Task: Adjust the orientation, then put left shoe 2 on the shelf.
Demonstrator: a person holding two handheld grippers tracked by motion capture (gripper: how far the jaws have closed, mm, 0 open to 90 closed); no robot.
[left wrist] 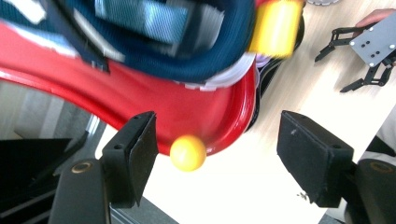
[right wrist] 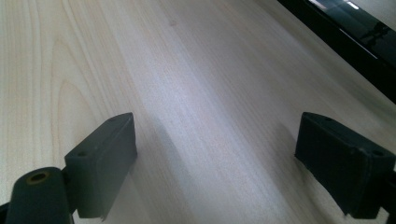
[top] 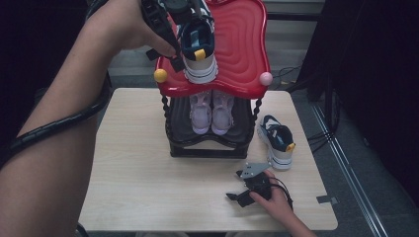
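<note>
A navy and white sneaker with a yellow heel tab stands on the red top tray of a black shoe rack. Its blurred navy upper lies just beyond my left gripper, which is open with nothing between its pads. Seen from above, the left gripper hangs over the tray's left front corner, beside the sneaker. The matching sneaker stands on the table to the right of the rack. My right gripper rests open low over the wooden table, its jaws empty.
A pair of pink shoes sits on the rack's lower shelf. A yellow knob and a pink knob mark the red tray's front corners. The light wooden table has bare room left of and in front of the rack. Dark floor surrounds it.
</note>
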